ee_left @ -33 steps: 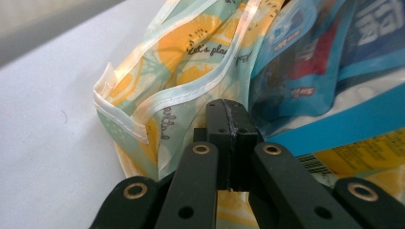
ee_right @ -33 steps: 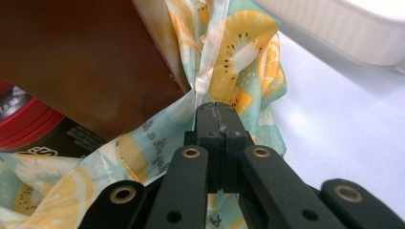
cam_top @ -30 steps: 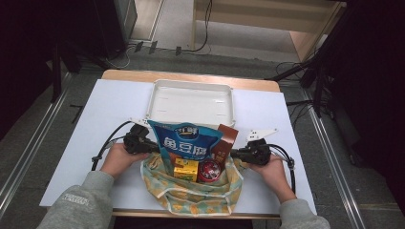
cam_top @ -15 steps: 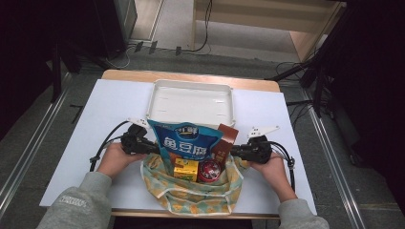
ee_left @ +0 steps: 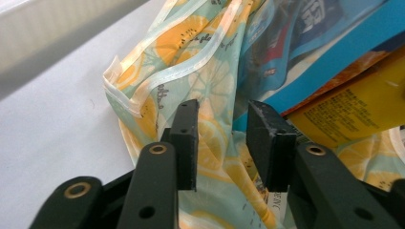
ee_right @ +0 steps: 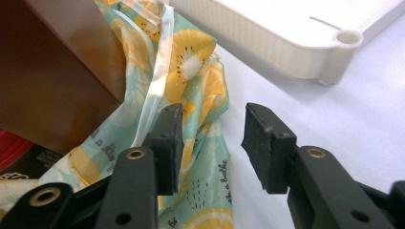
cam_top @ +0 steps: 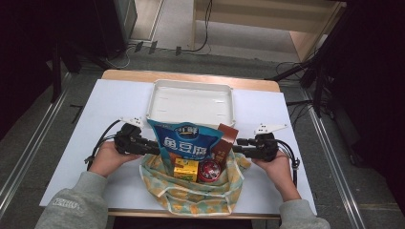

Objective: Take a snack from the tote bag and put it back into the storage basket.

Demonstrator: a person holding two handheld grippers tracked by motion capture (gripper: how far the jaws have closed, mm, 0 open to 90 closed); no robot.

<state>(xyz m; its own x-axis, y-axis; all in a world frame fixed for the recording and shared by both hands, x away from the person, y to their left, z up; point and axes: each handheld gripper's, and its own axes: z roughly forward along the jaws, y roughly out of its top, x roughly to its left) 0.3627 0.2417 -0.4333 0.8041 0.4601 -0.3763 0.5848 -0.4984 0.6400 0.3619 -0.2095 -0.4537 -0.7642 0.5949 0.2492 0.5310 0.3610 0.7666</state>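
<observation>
A cloth bag point(cam_top: 191, 193) printed with citrus slices sits at the table's near edge. It holds a blue snack packet point(cam_top: 188, 143), a brown box point(cam_top: 224, 143), a yellow box point(cam_top: 185, 169) and a red tin point(cam_top: 208, 170). My left gripper point(cam_top: 154, 147) is at the bag's left rim and my right gripper point(cam_top: 237, 144) at its right rim. Both pairs of jaws have just been opening. In the left gripper view the gripper point(ee_left: 222, 143) stands apart around a cloth fold point(ee_left: 191, 62) without pressing it. The right gripper point(ee_right: 212, 143) likewise gapes beside the cloth point(ee_right: 196, 62).
A white tray point(cam_top: 191, 102) stands empty just behind the bag, its corner point(ee_right: 334, 43) close to my right jaws. White table surface point(cam_top: 95, 109) stretches to both sides. Cables trail from each gripper toward the table's edges.
Both hands stay at the bag's sides, the left one lifted slightly. The bag and its contents have kept their place.
</observation>
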